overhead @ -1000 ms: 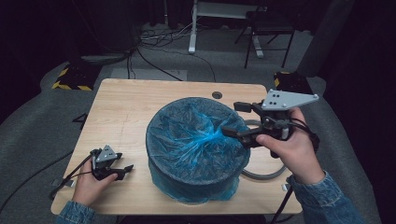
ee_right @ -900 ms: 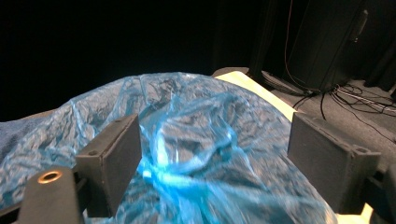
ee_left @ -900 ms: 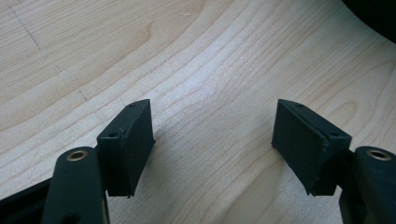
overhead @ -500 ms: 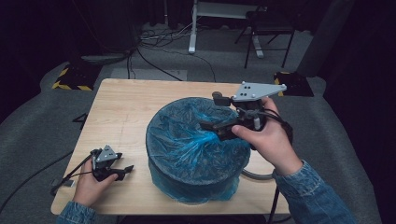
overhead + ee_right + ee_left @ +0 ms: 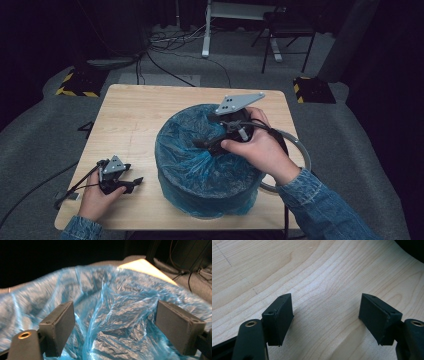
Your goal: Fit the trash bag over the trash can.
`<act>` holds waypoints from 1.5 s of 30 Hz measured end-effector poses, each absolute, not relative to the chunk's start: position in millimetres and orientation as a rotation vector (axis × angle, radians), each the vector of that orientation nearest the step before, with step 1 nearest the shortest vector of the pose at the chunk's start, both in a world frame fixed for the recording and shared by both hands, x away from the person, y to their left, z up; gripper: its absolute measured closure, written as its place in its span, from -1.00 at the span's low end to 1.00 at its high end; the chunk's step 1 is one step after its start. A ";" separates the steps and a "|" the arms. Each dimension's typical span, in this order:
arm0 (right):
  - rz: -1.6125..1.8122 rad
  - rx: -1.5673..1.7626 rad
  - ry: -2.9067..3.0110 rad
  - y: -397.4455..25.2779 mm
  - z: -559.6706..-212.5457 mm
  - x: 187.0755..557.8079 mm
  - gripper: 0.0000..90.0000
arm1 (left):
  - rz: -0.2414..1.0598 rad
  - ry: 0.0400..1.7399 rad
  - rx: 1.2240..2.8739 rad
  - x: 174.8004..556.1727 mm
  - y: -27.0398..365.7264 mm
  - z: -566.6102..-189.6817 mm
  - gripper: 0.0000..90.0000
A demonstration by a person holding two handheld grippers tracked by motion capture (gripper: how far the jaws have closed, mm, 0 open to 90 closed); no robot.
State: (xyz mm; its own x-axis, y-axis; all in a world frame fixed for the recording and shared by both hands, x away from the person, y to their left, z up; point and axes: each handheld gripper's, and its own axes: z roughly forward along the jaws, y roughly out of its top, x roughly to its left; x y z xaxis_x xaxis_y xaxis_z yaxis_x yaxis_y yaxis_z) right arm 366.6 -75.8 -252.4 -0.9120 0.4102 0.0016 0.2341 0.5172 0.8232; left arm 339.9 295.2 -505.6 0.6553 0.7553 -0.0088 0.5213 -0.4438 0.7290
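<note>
Fingers of my right gripper [image 5: 115,332] stand spread with nothing between them, hovering over the blue bag [image 5: 200,165] that lines the round bin [image 5: 210,200] mid-table. Its crumpled plastic lies straight ahead and below the pads. My right hand is the nearer one; my left gripper [image 5: 132,182] rests spread on the table [image 5: 130,115], well apart. Compared with a second ago, my right gripper has moved from the bin's right rim inward over the bag.

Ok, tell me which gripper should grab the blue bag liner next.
Right. The right gripper hangs open over the blue bag liner inside the bin, while the left gripper rests open on the table beside it.
</note>
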 end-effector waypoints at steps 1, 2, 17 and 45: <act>1.330 0.553 2.574 -73.3 -255.4 367.3 -0.63 | 0.416 0.984 2.146 339.9 295.2 -505.7 -0.39; 1.319 0.555 2.581 -71.6 -257.6 367.9 -0.63 | 0.416 0.984 2.146 339.9 295.2 -505.7 -0.39; 1.055 0.508 2.797 -43.7 -294.7 373.1 -0.65 | 0.413 0.985 2.150 339.8 295.2 -505.4 -0.39; 0.827 0.621 2.903 -29.4 -321.0 373.2 -0.64 | 0.416 0.985 2.147 339.8 295.1 -505.6 -0.39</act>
State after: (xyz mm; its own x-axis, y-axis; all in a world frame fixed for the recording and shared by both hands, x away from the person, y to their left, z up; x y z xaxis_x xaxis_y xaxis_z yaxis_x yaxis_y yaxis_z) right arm 373.2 -29.4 -321.0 -0.9172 0.3951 0.0518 0.3632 0.7751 0.5170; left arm 339.8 295.1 -505.6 0.6549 0.7557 -0.0085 0.5214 -0.4436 0.7289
